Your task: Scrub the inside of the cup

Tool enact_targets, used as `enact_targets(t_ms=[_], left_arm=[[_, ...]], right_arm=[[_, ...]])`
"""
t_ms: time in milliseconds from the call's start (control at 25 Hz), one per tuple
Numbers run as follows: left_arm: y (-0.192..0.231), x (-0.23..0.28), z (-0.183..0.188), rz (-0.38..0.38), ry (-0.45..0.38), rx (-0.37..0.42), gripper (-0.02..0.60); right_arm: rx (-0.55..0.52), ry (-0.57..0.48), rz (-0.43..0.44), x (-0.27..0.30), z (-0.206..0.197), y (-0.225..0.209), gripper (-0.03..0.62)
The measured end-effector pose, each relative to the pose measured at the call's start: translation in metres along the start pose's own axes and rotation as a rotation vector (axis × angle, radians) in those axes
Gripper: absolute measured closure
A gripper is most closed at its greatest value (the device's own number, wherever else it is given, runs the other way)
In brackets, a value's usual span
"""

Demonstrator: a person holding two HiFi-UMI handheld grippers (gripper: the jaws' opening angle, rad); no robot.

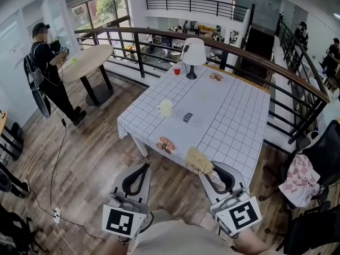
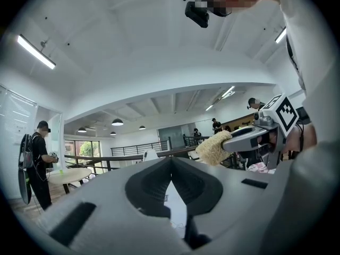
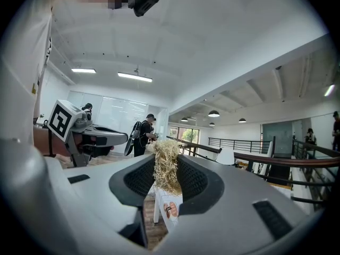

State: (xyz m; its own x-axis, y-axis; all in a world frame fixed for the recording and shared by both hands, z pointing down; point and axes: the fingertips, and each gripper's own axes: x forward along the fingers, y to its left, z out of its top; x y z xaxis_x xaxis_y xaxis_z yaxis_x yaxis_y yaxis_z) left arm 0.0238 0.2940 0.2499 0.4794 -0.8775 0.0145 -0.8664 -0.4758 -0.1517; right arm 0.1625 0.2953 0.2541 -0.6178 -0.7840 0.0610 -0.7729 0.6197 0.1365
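Straw-coloured fibre scrubber clamped in right claw, left claw clenched empty; far pale cup likely light, so grip its outer wall.

Our left gripper looks level into a large hall, with its jaws closed together.

We see that the two dark pads meet at their tips, and in the narrow gap under the tips there is a white strip of tablecloth. At the right side, a little higher, the right gripper comes into the picture with its marker cube, and a pale fibre scrubber sticks out from its front end. Far at the left a person in dark clothes stands beside a round table. Behind them runs a dark railing, and long ceiling lights shine above.
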Motion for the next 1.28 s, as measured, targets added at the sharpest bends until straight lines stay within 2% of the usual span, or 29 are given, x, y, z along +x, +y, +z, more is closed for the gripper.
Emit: enact_targets(t_ms=[200,400,680,840,1280], left_arm=[[-0.001,0.005,-0.004,0.005,0.008,-0.018,0.568],[0.003,0.010,-0.002,0.002,-0.033,-0.010,0.568],[0.009,0.021,-0.015,-0.007,-0.034,-0.028,0.568],[0.025,0.033,-0.018,-0.019,-0.031,-0.035,0.568],[0.074,0.088,-0.036,-0.061,-0.025,-0.048,0.568]], right_arm=[[0.002,-0.007,0.002,0.003,-0.001,-0.006,0.480],[0.005,-0.015,0.005,0.005,-0.003,-0.009,0.480],[0.005,-0.039,0.013,0.023,-0.009,-0.009,0.480],[-0.004,-0.033,0.006,0.040,-0.004,-0.012,0.480],[0.010,0.013,-0.042,0.103,-0.023,-0.038,0.480]])
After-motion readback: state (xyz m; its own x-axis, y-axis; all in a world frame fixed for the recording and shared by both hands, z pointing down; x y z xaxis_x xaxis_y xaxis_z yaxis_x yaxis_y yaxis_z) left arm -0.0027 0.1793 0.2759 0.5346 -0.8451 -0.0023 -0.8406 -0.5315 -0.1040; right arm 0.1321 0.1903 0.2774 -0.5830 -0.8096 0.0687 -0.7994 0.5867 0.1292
